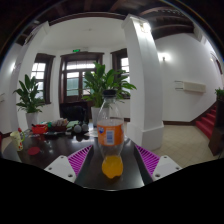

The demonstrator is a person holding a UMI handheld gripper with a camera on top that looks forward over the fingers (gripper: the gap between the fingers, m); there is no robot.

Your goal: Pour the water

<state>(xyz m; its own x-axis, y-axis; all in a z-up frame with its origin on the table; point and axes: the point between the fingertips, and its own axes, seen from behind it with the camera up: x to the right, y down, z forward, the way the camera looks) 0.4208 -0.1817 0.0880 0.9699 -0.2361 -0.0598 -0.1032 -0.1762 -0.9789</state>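
A clear plastic bottle [110,135] with a white cap, an orange label and orange liquid in its lower part stands upright on the dark table [60,150]. It is between the fingers of my gripper [113,150]. The gripper is open, with a narrow gap showing between the bottle and the purple pad [80,157] on each side. The bottle's base sits well back between the fingers.
To the left on the table lie small red and green items [40,130] and a potted plant [30,98]. Another large plant [105,80] stands behind the bottle. Beyond are a white pillar [145,80], a dark doorway and red stairs [208,120] on the right.
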